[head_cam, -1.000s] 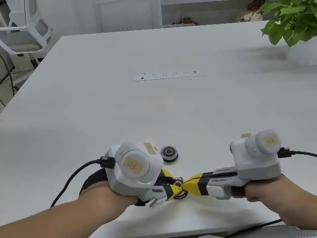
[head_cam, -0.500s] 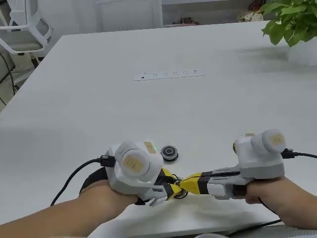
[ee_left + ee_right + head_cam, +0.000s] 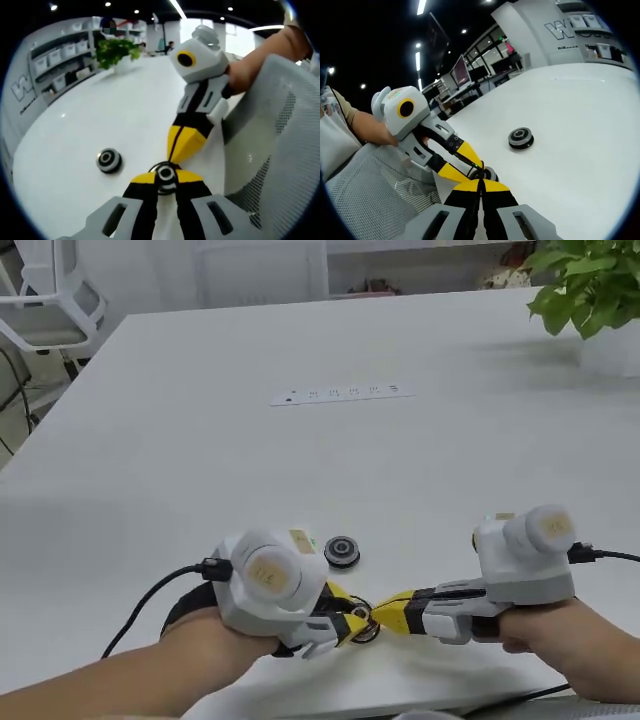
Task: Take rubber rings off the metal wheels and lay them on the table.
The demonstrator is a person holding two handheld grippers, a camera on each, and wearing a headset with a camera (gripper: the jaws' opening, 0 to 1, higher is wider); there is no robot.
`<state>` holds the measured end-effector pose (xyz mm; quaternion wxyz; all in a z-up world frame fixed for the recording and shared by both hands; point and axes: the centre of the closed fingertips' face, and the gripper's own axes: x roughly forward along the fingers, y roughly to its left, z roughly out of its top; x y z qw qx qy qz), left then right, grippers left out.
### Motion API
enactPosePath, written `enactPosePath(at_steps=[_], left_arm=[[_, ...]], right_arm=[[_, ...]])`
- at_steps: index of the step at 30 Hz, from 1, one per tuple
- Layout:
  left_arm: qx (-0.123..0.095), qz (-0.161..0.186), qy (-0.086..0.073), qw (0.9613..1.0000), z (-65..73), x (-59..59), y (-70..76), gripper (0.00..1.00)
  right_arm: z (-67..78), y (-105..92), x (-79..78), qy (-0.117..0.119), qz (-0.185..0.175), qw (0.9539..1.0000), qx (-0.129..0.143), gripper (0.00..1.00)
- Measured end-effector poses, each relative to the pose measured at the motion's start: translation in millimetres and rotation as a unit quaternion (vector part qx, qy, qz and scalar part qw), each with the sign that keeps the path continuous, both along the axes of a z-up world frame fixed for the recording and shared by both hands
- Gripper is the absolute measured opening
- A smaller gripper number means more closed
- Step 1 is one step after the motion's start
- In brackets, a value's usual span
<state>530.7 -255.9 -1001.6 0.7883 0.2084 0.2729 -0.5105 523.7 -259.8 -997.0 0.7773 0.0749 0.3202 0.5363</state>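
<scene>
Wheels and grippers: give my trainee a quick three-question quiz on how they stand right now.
1. True or false: the left gripper is clamped on a metal wheel.
2. Fill in: the right gripper has its jaws ____ (open or shut), tips at that wheel.
3. Pick one: the second wheel is A) lying free on the table, B) held in the right gripper, C) stacked on the first wheel.
Key: 1 true; 2 shut; 3 A.
</scene>
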Motion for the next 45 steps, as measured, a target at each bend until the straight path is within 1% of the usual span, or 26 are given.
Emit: enactPosePath(at_steps=[4,10,12,15,17,21,23,26,28,31,34,40,42,45], left_arm=[[-0.004,-0.002,0.003,1.0000,0.1,-0.7,-0.6,0.14],[0.000,-0.006,0.006,1.0000,0.5,-1.0,-0.7,0.14],[0.000,-0.008,0.008,0.9999,1.5,-1.6,-0.3,0.16],[-0.004,-0.012,0.012,0.9998,4.5,-2.9,-0.2,0.18],[-0.001,-0.016,0.014,0.9998,5.2,-4.8,0.5,0.20],[0.001,-0.022,0.011,0.9997,10.3,-8.1,2.4,0.21],[-0.003,-0.023,0.012,0.9997,14.3,-9.5,2.6,0.23],[-0.008,-0.021,0.013,0.9997,18.6,-11.2,4.2,0.29],[-0.013,-0.018,0.015,0.9996,21.9,-11.6,6.3,0.30],[-0.027,-0.009,0.018,0.9994,29.7,-12.4,9.1,0.32],[-0.035,-0.004,0.018,0.9992,35.8,-13.1,11.4,0.35],[-0.042,-0.001,0.020,0.9989,44.0,-17.6,21.2,0.44],[-0.046,0.003,0.024,0.9987,46.7,-19.2,25.0,0.46],[-0.051,0.009,0.024,0.9983,51.6,-19.9,30.4,0.48]], right_arm=[[-0.4,-0.6,0.2,0.001,-0.001,1.0000,-0.001,0.00],[0.4,-1.1,1.1,0.002,-0.002,1.0000,0.001,0.00],[0.9,-1.1,1.4,0.002,-0.003,1.0000,0.003,0.00],[1.7,-2.2,2.4,0.002,-0.006,1.0000,0.005,0.00],[2.8,-2.8,3.2,0.003,-0.009,0.9999,0.008,0.00],[4.4,-2.5,3.5,0.003,-0.009,0.9999,0.011,0.00],[5.3,-2.3,3.5,0.003,-0.009,0.9999,0.013,0.00],[6.9,-2.9,3.5,0.004,-0.010,0.9998,0.016,0.00],[7.6,-3.4,2.9,0.004,-0.010,0.9998,0.017,0.00],[8.9,-3.4,1.4,0.005,-0.009,0.9998,0.018,0.00],[11.4,-3.3,-0.2,0.004,-0.009,0.9998,0.019,0.00],[15.5,-3.5,-0.8,0.002,-0.005,0.9998,0.019,0.00],[17.4,-3.5,-0.3,0.002,-0.005,0.9998,0.020,0.00],[20.6,-3.2,0.0,0.001,-0.004,0.9998,0.021,0.00]])
